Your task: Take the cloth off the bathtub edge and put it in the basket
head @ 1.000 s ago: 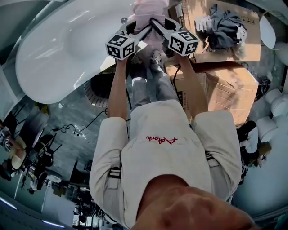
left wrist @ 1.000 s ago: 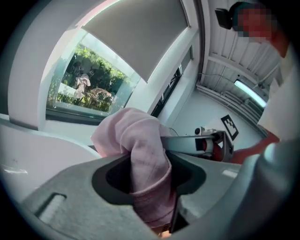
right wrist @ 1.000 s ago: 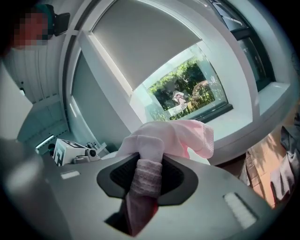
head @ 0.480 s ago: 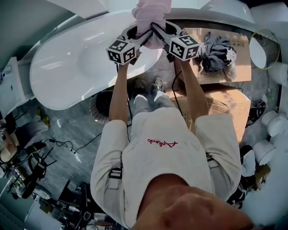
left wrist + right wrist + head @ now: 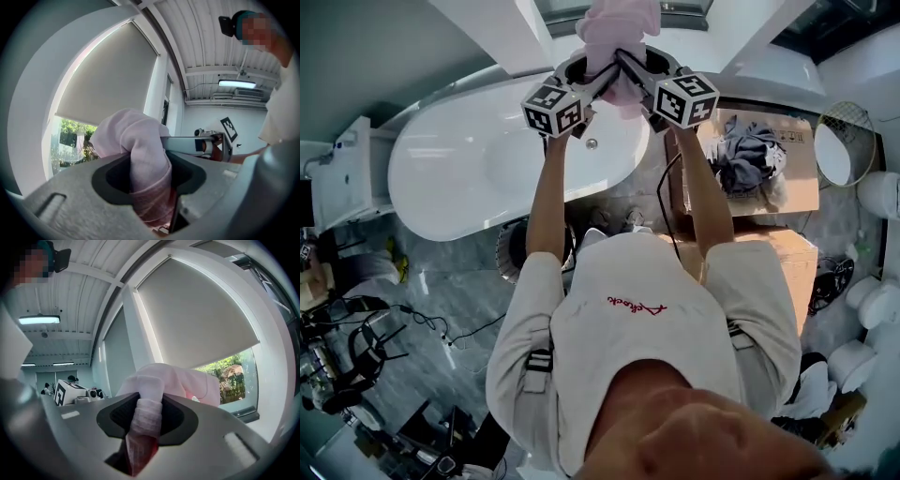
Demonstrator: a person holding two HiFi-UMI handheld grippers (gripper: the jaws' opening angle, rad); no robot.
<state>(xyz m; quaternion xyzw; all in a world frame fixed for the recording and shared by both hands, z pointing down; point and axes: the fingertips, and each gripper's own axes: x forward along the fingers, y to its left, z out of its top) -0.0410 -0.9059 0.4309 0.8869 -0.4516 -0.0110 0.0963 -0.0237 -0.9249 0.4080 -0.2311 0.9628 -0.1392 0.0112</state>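
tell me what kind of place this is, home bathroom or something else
Likely a studio or workshop mock-up, not a home bathroom: a white freestanding bathtub stands beside cardboard boxes, equipment clutters the floor, and the ribbed ceiling carries a strip light.

Cloth [image 5: 619, 37] higher above the bathtub [image 5: 469, 178] (farther from its rim)

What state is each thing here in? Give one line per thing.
Pink fabric cloth: bunched, held up by both grippers.
Left gripper: fingers shut on the cloth.
Right gripper: fingers shut on the cloth.
White oval bathtub: empty.
Grey crumpled clothes: heaped on a brown cardboard box.
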